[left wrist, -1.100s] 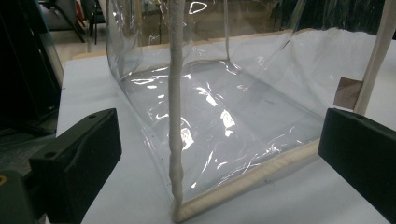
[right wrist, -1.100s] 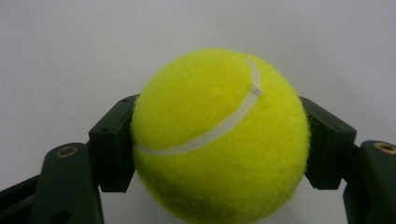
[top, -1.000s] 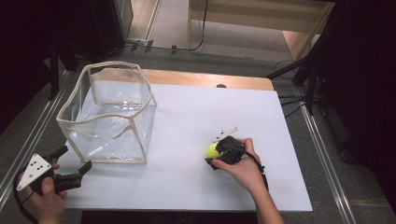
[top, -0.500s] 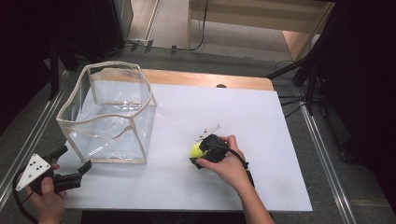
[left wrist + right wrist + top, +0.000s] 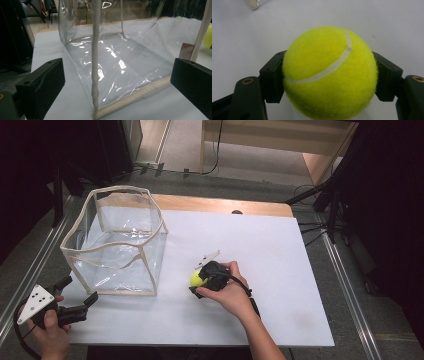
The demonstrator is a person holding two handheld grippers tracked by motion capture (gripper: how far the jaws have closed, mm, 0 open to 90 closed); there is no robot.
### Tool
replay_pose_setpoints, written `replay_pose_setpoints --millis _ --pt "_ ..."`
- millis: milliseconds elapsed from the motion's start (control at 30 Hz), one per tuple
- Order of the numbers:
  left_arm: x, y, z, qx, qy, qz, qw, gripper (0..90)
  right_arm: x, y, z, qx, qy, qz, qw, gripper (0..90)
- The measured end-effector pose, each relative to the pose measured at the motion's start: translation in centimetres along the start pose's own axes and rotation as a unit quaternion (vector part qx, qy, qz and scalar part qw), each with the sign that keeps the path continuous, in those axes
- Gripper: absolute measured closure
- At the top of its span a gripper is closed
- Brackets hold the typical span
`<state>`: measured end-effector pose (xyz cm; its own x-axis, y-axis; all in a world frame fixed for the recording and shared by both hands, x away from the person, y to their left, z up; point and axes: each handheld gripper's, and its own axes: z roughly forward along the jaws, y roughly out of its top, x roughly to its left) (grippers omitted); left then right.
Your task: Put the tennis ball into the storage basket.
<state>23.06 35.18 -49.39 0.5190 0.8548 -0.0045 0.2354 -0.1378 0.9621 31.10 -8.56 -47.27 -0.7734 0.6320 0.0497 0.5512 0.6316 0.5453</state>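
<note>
A yellow tennis ball [image 5: 196,278] is pinched between the jaws of my right gripper [image 5: 199,281], just above the white tabletop and a short way right of the clear box. In the right gripper view the ball [image 5: 322,57] sits between both black pads of that gripper [image 5: 329,77]. The clear plastic box [image 5: 121,190] with cream edging stands open-topped at the table's left. My left gripper [image 5: 77,291] is open at the front left corner of the table, its jaws wide apart. In its own view, that gripper [image 5: 117,82] points at the near corner of the box [image 5: 120,62].
The white board [image 5: 270,250] lies on a wooden table whose back edge [image 5: 225,205] shows behind it. Metal rails run along both sides, and dark stands and cables sit beyond the right edge.
My right hand has carried the tennis ball to the left across the table, closer to the clear box. The left hand and the box have stayed put.
</note>
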Motion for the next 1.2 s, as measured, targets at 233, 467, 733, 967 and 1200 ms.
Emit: replay_pose_setpoints --millis 233,467,733,967,1200 --pt "-0.2 0.0 0.1 0.002 0.0 0.003 1.0 0.0 0.4 1.0 0.3 -0.007 0.013 -0.006 0.9999 24.3" --pt "-0.2 0.0 0.1 0.002 -0.001 0.003 1.0 0.0 0.9 1.9 0.9 -0.008 0.023 -0.016 0.9996 24.3" --pt "-0.1 0.0 0.1 0.001 -0.002 0.005 1.0 0.0 1.7 3.3 1.1 -0.013 0.032 -0.031 0.9989 24.3" --pt "-0.1 0.0 0.1 0.001 -0.003 0.004 1.0 0.0 2.2 4.4 0.9 -0.017 0.04 -0.04 0.9983 24.3" --pt "-0.1 0.0 0.1 0.004 -0.004 0.007 1.0 0.0 2.6 5.4 0.1 -0.02 0.044 -0.048 0.9977 24.3"
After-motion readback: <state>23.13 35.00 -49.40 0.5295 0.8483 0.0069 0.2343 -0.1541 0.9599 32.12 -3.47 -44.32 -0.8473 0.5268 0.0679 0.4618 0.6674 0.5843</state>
